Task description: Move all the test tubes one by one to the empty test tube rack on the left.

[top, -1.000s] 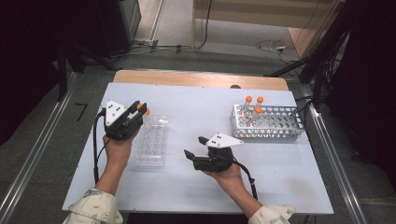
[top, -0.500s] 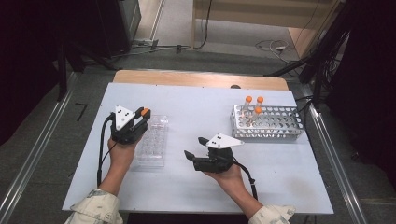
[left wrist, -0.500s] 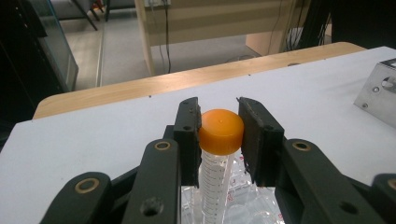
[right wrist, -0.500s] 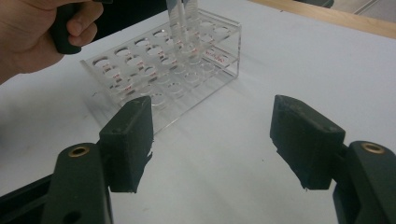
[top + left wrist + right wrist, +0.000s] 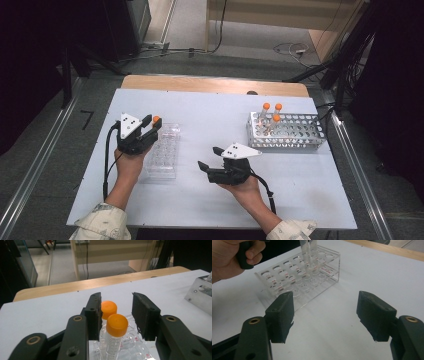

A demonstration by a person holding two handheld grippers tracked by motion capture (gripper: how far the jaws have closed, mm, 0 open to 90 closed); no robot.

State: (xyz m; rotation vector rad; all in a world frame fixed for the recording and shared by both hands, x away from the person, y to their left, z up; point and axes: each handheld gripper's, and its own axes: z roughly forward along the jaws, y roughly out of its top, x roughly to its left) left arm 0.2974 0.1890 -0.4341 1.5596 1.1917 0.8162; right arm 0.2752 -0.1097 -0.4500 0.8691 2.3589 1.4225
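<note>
Since the earlier frames my left gripper (image 5: 152,126) has come back a little toward me along the clear rack (image 5: 164,151), and its jaws have just been opening. In the left gripper view they stand narrowly apart with two orange-capped tubes (image 5: 114,333) between them; the near tube stands upright in the rack, its cap level with the pads. The left pad (image 5: 93,315) sits just beside the caps, while the right pad is clear of them, so I read the grip as released, not pressing.

From above, the rack lies on the white table (image 5: 210,210) at about 9 o'clock from the table's middle, with the left gripper over its far end at 12 o'clock of the rack. One orange cap (image 5: 156,119) shows at the jaw tips there.

My right gripper (image 5: 210,158) rests near the table's middle, pointing toward 9 o'clock at the clear rack. Its jaws stand wide with nothing between them; in the right gripper view I see bare table between the pads and the rack beyond at 11 o'clock, with the left hand (image 5: 229,258) at the upper left.

The metal rack (image 5: 286,131) sits at 2 o'clock on the table, well apart from both grippers. Three orange-capped tubes (image 5: 272,119) stand upright in its left end.
</note>
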